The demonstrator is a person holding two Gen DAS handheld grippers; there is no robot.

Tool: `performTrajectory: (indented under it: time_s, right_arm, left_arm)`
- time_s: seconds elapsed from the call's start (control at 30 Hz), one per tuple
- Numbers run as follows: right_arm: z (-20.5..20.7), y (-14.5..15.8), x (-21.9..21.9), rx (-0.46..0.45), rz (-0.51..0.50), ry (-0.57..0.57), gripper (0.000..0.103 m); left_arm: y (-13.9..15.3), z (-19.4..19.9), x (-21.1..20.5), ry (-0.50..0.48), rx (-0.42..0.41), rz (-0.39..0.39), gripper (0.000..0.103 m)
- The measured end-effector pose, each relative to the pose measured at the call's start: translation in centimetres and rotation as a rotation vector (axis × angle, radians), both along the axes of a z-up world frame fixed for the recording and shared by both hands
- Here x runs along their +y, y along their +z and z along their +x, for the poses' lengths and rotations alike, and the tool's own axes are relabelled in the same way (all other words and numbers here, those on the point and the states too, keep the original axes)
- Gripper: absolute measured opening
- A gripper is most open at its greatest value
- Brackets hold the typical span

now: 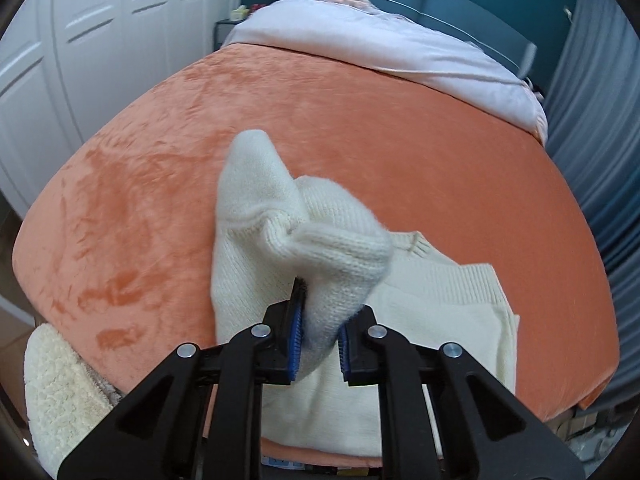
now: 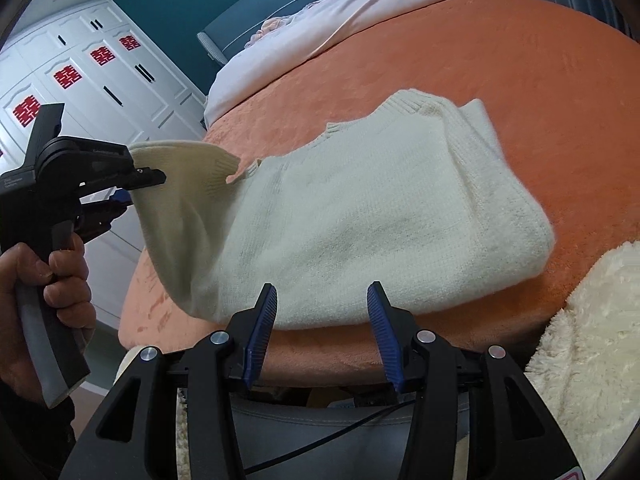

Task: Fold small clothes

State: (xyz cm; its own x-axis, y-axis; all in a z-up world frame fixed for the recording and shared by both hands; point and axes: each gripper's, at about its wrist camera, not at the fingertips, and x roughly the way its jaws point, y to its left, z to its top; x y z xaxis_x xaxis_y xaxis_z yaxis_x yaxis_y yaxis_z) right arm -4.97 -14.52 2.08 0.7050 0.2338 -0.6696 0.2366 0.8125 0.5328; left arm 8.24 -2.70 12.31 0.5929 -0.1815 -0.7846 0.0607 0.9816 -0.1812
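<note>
A cream knitted sweater (image 2: pixel 360 208) lies on an orange bedspread (image 1: pixel 360 120). The left gripper (image 1: pixel 318 332), jaws pressed together, pinches one sleeve (image 1: pixel 280 216) and holds it raised off the bed. The right gripper (image 2: pixel 322 312) hovers at the sweater's near edge, jaws spread and empty.
</note>
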Motion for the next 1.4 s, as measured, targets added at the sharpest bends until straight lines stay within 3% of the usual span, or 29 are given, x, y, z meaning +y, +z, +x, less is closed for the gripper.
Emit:
performTrajectory:
  time_s: [0.2,0.33,0.47,0.63,0.7,0.83,0.9,1.0,1.07,1.13,1.2,1.4]
  right_arm:
    - [-1.2,0.2,-1.7,0.008,0.008,-0.039,0.05]
    - [-1.5,-0.2,-2.3,0.017,0.032,-0.061,0.051]
    - [-1.3,-0.2,-2.3,0.017,0.019,-0.05,0.051]
    - [-1.4,0.1,-2.5,0.013,0.013,-0.066,0.051]
    - [-1.7,0.4,-2.9,0.01,0.003,-0.081,0.051]
    - [-2.6,0.9,-3.7,0.015,-0.024,-0.109,0.052]
    - [-2.7,0.7,-4.0,0.038,-0.024,-0.112,0.053]
    - [-2.4,1.1,-4.1,0.046,-0.036,-0.101,0.053]
    - [-1.9,1.8,-3.6,0.032,-0.063,-0.074,0.055]
    - [-0.9,2.3,-3.2,0.014,-0.062,-0.042,0.061]
    - [0.6,2.5,-2.8,0.011,-0.04,-0.009,0.064]
    - [5.3,2.1,-1.0,0.044,0.097,0.061,0.067]
  left_arm:
    - [-1.5,-0.6,-3.6,-0.073,0.016,0.062,0.013]
    - [-2.5,-0.8,-3.5,-0.092,0.016,0.072,0.013]
    - [-0.8,-0.8,-2.2,-0.081,-0.001,0.032,0.012]
    - [0.6,-1.9,-4.1,-0.186,-0.014,0.012,0.011]
    - [-0.2,-2.9,-5.7,-0.237,0.0,0.018,0.011]
    - [-4.4,-5.8,-9.4,-0.378,0.049,0.111,0.012]
    - [-6.5,-6.4,-9.5,-0.389,0.094,0.142,0.014]
    - [-6.5,-7.1,-7.6,-0.394,0.085,0.104,0.021]
    - [-5.6,-7.8,-5.8,-0.404,0.08,0.085,0.036]
    - [-5.0,-8.8,-3.5,-0.381,0.067,0.063,0.062]
    - [-4.8,-9.8,-1.4,-0.357,0.055,0.045,0.065]
    - [-6.8,-10.0,3.1,-0.242,0.105,0.143,0.069]
